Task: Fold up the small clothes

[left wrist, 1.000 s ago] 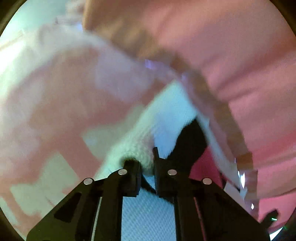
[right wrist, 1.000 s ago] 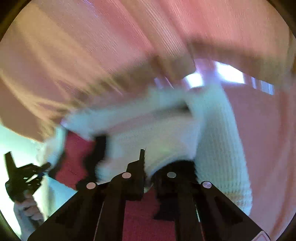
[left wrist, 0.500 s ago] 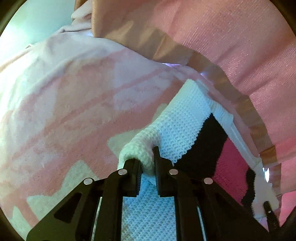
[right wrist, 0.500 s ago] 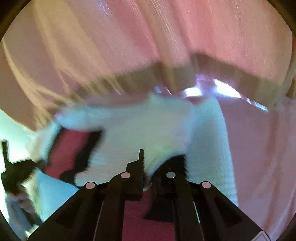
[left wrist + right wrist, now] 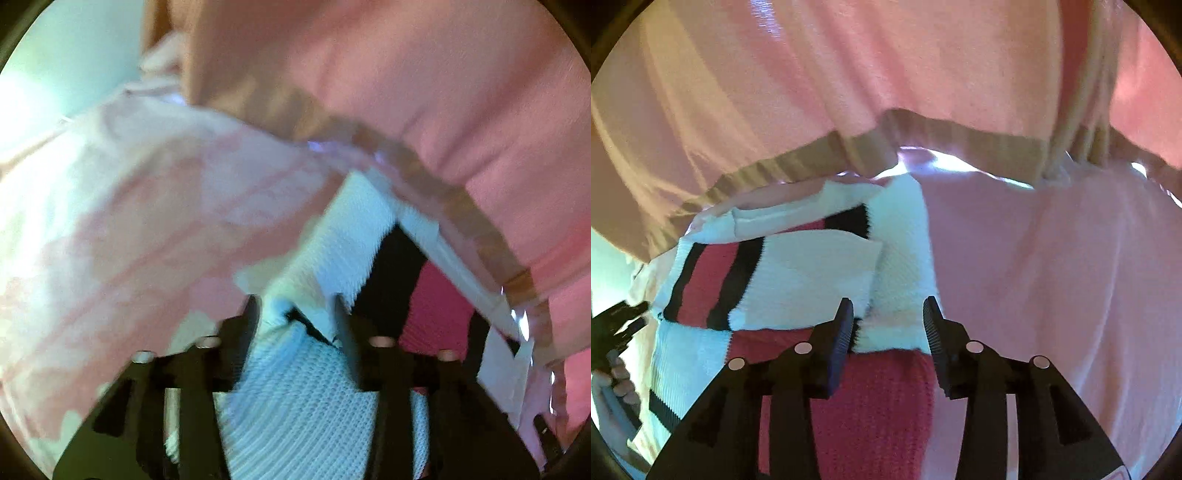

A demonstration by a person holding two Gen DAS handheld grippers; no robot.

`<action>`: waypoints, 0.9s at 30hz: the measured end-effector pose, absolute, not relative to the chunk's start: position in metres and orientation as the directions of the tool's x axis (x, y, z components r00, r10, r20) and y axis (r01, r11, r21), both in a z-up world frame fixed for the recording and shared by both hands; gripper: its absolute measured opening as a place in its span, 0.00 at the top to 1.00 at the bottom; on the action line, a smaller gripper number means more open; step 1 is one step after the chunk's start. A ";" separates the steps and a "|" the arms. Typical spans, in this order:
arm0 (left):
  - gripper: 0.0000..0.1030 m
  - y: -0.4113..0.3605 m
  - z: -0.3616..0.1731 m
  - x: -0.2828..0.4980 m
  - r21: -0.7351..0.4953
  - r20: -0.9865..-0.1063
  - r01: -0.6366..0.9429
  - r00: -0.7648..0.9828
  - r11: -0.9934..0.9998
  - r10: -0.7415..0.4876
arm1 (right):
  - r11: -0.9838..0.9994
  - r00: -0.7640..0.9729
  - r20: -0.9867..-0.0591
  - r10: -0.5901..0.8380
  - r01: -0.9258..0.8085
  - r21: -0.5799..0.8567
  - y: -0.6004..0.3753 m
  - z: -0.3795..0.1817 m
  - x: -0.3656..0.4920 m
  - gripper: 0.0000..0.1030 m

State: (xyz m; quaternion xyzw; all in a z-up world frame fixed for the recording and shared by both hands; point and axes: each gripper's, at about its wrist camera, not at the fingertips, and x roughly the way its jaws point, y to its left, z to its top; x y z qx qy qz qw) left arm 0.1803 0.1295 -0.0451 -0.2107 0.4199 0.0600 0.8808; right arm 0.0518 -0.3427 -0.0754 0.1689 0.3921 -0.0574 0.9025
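Note:
A small knit sweater (image 5: 798, 280), white with red and black stripes, lies folded over on a pink patterned blanket (image 5: 1052, 277). My right gripper (image 5: 888, 314) is open, its jaws either side of the sweater's white folded edge, not clamping it. My left gripper (image 5: 297, 314) is open too, with a white fold of the sweater (image 5: 332, 243) lying loose between its jaws. The left gripper also shows at the left edge of the right wrist view (image 5: 617, 325), held by a hand.
A pink curtain with a tan hem (image 5: 886, 92) hangs close behind the sweater and fills the top of both views (image 5: 424, 92). The pink and white blanket (image 5: 147, 221) spreads to the left of the left gripper.
Both grippers were shut on the sweater's edge and have opened. The sweater's upper part has been laid down over its lower part and rests on the blanket.

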 end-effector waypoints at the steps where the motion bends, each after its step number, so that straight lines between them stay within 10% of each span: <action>1: 0.50 0.129 -0.041 0.177 -0.317 -0.753 -0.280 0.655 0.906 -0.061 | 0.932 0.678 -0.733 0.046 0.235 0.275 -0.345 -0.080 0.053 0.62; 12: 0.53 0.096 -0.068 0.214 -0.140 -0.767 -0.203 0.641 0.969 0.023 | 0.934 0.636 -0.766 0.092 0.212 0.288 -0.322 -0.136 0.135 0.62; 13: 0.60 0.095 -0.078 0.221 -0.102 -0.784 -0.221 0.618 0.970 0.058 | 0.942 0.660 -0.748 0.070 0.204 0.268 -0.319 -0.136 0.138 0.67; 14: 0.61 0.096 -0.086 0.227 -0.082 -0.798 -0.235 0.598 0.968 0.078 | 0.949 0.664 -0.744 0.070 0.186 0.255 -0.316 -0.133 0.140 0.95; 19: 0.61 0.087 -0.093 0.233 0.013 -0.783 -0.240 0.601 0.971 0.159 | 0.978 0.798 -0.600 0.058 0.075 0.195 -0.300 -0.078 0.128 0.94; 27: 0.51 0.097 -0.096 0.228 -0.035 -0.794 -0.248 0.595 0.968 0.124 | 0.953 0.664 -0.748 0.028 0.208 0.220 -0.337 -0.113 0.120 0.80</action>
